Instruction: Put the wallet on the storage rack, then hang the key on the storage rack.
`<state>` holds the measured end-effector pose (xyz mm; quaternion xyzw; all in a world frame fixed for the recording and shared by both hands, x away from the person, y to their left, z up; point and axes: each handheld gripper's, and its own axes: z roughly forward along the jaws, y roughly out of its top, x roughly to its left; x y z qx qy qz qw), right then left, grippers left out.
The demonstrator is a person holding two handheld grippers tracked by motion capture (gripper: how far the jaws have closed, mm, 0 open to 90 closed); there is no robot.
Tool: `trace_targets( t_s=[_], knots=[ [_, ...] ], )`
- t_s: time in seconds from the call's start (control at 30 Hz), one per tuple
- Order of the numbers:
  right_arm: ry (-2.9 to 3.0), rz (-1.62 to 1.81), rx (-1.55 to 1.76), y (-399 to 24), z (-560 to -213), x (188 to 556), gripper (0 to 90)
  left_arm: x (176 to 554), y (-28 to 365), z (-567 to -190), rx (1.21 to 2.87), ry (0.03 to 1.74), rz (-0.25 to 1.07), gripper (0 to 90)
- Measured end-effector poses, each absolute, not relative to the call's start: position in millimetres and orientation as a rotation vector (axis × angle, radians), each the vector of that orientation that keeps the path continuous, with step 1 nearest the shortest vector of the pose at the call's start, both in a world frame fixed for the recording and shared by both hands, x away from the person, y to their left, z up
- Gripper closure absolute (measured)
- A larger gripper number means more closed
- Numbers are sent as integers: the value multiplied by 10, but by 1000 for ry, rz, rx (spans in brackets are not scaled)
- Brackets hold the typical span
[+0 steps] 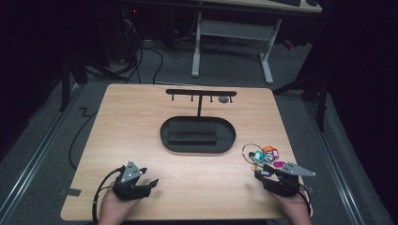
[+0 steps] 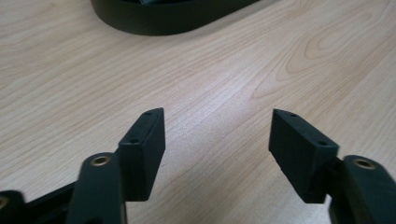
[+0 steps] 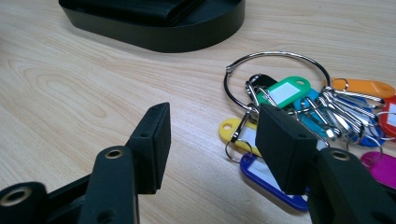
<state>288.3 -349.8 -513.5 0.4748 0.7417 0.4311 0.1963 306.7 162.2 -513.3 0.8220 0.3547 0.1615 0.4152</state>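
Landmark: the black oval tray (image 1: 230,136) at the middle of the desk (image 1: 131,122).
Left gripper (image 1: 142,186): nearer than the tray and to its left, fingers (image 2: 144,149) spread wide over bare wood, holding nothing.
Right gripper (image 1: 264,172): nearer than the tray and to its right, fingers (image 3: 149,144) apart, empty.
Key bunch (image 1: 261,154): just right of the tray's near end, flat on the desk, just ahead of the right fingers and partly behind one.
Handling: likely light, loose and jangly; plastic tags slip and splay, so the big metal ring (image 3: 275,58) looks the firmest hold.
Hook rack (image 1: 201,93): rises behind the tray.
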Motion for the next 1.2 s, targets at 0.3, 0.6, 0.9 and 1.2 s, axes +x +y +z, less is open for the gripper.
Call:
trace_targets(
  t_s=[0.3,0.6,0.9,1.2],
  knots=[
    [2104,1158,1320,-3416,-5197,2945,443,3082,1726,-5168,2043,906,423,280],
    [2117,1089,1321,-3304,-5148,2975,440,3149,1756,-5167,2025,880,393,304],
    [2197,926,1324,-3175,-4983,3064,459,3148,1677,-5154,2096,823,454,281],
    [2298,804,1308,-3123,-4844,3210,465,3167,1713,-5143,2074,835,427,280]
  ],
)
